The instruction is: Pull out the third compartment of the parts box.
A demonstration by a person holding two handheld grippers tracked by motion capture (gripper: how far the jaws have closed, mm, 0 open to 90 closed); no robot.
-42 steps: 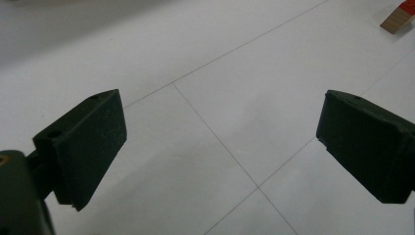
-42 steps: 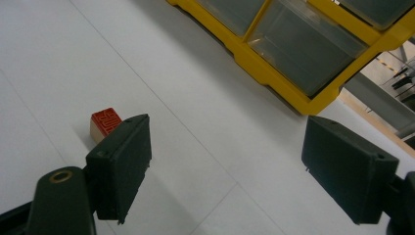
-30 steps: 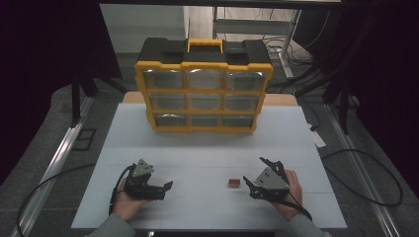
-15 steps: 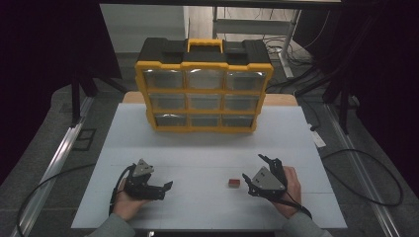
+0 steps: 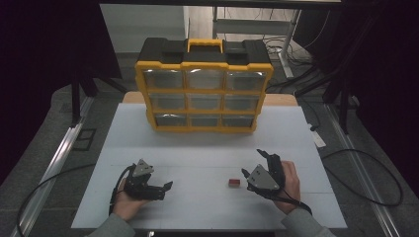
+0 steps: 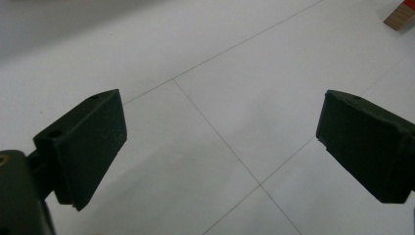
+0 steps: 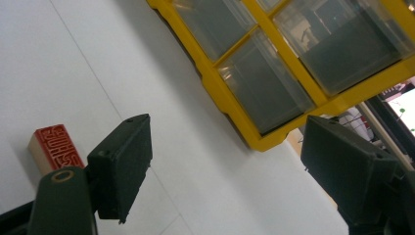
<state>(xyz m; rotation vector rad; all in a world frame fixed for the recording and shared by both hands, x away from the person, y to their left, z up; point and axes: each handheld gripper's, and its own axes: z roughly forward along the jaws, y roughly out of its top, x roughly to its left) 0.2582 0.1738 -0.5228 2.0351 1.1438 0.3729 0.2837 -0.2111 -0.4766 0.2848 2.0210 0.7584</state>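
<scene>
Right gripper (image 5: 253, 165) has edged nearer the red stamp (image 5: 233, 183); both jaws wide (left gripper (image 5: 166, 189) unmoved).

— What blocks the way forward?
— The yellow organizer (image 5: 203, 89) stands across the table's (image 5: 296, 133) far part.
— And nearer?
— Bare table between both grippers, except one small red block (image 5: 233, 182) beside the right gripper (image 5: 252, 165).

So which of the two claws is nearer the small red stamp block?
The right claw: the red stamp block lies just beside it on the white table, while the left claw sits well off to the other side.
</scene>
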